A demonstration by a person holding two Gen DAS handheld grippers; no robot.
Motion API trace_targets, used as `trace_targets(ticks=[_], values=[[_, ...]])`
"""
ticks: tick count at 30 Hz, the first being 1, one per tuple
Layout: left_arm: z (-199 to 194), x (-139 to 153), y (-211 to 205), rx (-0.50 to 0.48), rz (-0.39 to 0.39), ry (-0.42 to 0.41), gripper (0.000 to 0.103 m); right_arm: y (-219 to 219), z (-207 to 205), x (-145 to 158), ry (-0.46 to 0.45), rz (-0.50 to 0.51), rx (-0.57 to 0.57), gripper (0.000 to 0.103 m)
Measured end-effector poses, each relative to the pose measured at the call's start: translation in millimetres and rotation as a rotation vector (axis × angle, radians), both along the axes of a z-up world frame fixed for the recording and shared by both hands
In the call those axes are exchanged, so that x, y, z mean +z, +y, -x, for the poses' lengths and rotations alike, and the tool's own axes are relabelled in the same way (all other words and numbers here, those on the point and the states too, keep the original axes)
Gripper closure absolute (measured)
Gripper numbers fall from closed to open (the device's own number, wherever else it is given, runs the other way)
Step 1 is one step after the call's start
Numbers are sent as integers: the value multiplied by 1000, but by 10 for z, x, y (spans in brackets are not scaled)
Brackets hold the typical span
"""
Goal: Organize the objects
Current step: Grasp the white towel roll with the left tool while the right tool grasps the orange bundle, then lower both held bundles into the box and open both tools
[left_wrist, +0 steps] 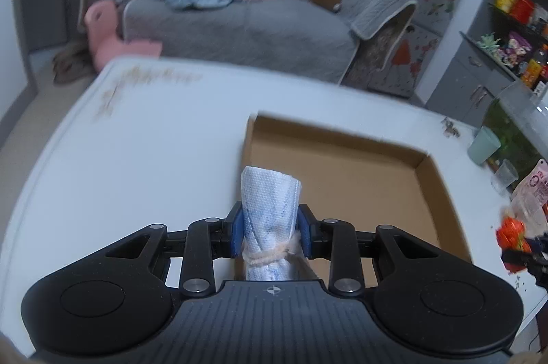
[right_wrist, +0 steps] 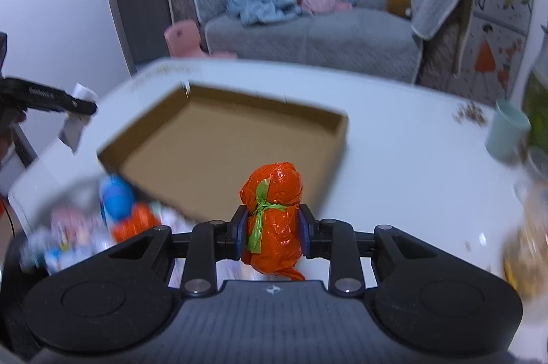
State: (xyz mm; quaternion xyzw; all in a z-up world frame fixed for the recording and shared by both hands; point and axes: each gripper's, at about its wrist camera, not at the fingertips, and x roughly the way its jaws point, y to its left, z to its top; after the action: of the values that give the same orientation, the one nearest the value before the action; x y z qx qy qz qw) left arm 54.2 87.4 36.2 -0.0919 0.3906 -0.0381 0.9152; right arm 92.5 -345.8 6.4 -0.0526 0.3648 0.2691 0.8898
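- Left gripper [left_wrist: 271, 232]: jaws clenched on a white roll [left_wrist: 270, 210], held up just short of the box [left_wrist: 342, 165].
- Right gripper [right_wrist: 273, 232]: jaws squeezing an orange bundle [right_wrist: 274, 213], also near the box.
- Both look light and squishy; mid-body grip near the ties seems safest.

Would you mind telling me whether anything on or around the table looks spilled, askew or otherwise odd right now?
Yes: brownish crumbs or flakes are scattered at the white table's far corner, with another small patch beside the pale green cup. A loose heap of small wrapped bundles lies in front of the empty cardboard tray.
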Motion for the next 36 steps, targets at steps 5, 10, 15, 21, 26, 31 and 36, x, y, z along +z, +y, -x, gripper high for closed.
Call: trace_targets(ticks=[5, 10, 15, 21, 26, 31, 36], values=[[-339, 207, -184, -70, -44, -71, 65, 340, -375, 173, -22, -63, 45, 77], [-786, 104, -405, -148, -83, -87, 65, 819, -857, 191, -5, -106, 89, 77], [-1154, -300, -590, -207, -190, -71, 65, 1228, -1312, 14, 44, -91, 79, 76], [-1352, -698, -630, -256, -251, -32, 65, 1518, -1612, -315, 121, -40, 69, 76], [-1435, -896, -559, -235, -262, -5, 64, 1585, -1745, -491, 177, -24, 37, 76], [-1443, -1000, -618, -220, -306, -10, 64, 1625, -1840, -613, 224, -23, 15, 76], [-1461, -1082, -647, -198, -316, -2, 63, 1727, -1829, -675, 247, -11, 14, 76]])
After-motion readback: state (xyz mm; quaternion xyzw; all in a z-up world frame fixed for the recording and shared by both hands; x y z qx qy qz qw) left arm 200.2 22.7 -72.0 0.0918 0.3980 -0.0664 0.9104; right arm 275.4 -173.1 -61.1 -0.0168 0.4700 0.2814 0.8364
